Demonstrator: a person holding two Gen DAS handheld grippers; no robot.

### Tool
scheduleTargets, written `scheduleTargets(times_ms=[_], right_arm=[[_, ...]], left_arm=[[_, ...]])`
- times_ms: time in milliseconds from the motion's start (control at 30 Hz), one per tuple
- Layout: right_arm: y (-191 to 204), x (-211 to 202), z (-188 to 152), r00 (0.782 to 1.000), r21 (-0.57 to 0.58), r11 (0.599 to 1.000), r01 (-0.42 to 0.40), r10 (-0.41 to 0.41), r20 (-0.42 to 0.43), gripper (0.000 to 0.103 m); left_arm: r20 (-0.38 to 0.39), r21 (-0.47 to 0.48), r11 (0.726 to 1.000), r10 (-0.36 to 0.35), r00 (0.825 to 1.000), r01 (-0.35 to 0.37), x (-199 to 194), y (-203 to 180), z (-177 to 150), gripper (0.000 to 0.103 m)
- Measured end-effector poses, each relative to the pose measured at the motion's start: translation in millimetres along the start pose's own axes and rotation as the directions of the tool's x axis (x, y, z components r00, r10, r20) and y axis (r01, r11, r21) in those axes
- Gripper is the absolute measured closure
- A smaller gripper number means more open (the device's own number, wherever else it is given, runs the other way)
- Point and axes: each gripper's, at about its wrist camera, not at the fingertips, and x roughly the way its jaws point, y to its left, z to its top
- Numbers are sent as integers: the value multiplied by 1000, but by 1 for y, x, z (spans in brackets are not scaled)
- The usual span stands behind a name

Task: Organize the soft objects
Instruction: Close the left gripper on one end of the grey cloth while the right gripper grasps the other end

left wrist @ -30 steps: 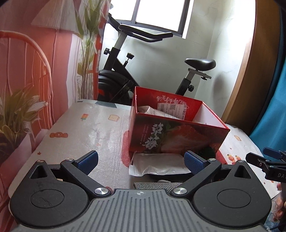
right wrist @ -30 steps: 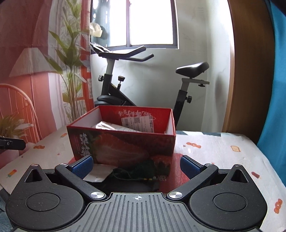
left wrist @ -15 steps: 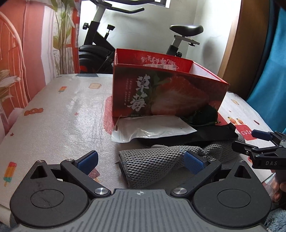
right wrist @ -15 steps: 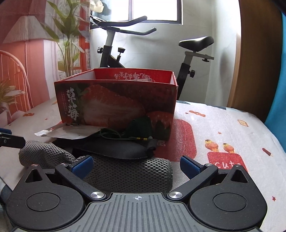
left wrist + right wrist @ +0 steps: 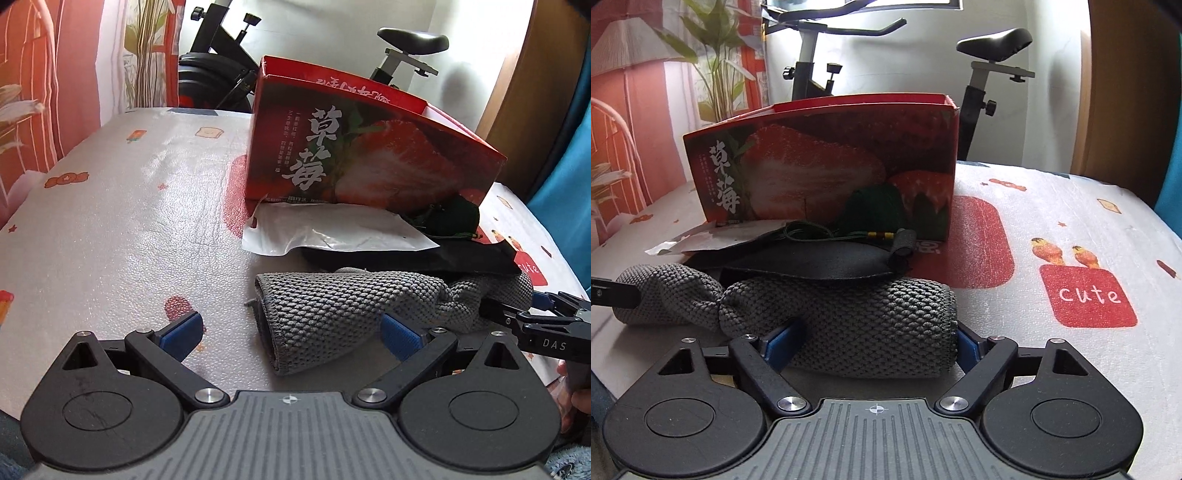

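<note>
Straddling one end of the grey knitted cloth (image 5: 343, 310), the left gripper (image 5: 291, 330) has its jaws wide apart; the left pad stands clear on the table (image 5: 110, 221) and the right pad lies against or just beside the knit, so nothing is clamped. The cloth lies in front of the red strawberry box (image 5: 369, 147), with a white plastic pouch (image 5: 332, 232) and a black fabric piece (image 5: 424, 258) between them, probably all waiting to go into the box.

From the right wrist, the right gripper (image 5: 875, 341) brackets the cloth's other rolled end (image 5: 879, 321). Its jaws have just been closing with the knit between them; the pads sit at the roll's sides, but I cannot tell if they press yet. Taking both ends likely lets the limp cloth be lifted without sagging. A green tassel cord (image 5: 849, 230) rests on the black piece.
</note>
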Motion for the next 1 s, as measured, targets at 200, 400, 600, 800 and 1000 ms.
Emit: scheduleTargets(times_ms=[200,400,600,800,1000], right_arm=[[3,1,1,1000,-15,1000,-13,13,-8,26],[4,2,2,1000,-17,1000,-21,21,-17,30],[4,3,1,1000,-17,1000,-18,18,-20,31],[4,3,1,1000,-16,1000,-23,23,-20,35],[10,1,1,998,-52,997,-54,54,-17,56]], left_arm=[[20,19,997,-71,997,71,-4,-3,-3,13],[-10,-7,995,-98,995,97,3,0,-5,24],[-2,-24,996,-87,996,87,7,2,-3,25],[-21,-29,995,-100,995,100,10,3,-5,68],[-14,-12,994,-106,994,106,9,1,-6,80]])
